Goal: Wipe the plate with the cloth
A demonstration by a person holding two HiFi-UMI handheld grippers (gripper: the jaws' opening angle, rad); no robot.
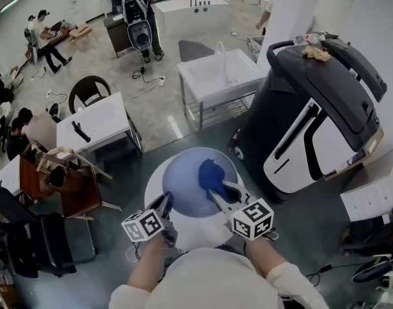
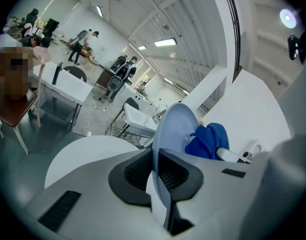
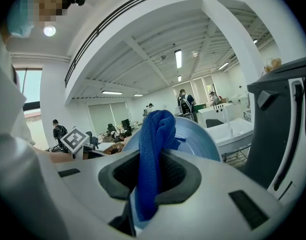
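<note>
left tool (image 2: 160, 173) is clamping the rim of the pale blue round plate (image 2: 175, 129), jaws nearly together with only the plate's edge between them. in the head view it's gripping that rim at about 7 o'clock. right tool (image 3: 150, 179) is pinching the bunched dark blue cloth (image 3: 153, 144), jaws closed onto the fabric. cloth is sitting against the plate's face near 3 o'clock, with the right tool at 5 o'clock. plate is being held tilted over the round white worktop (image 1: 191, 232). big black-and-white machine (image 1: 312, 114) is standing at 2 o'clock from the plate.
</note>
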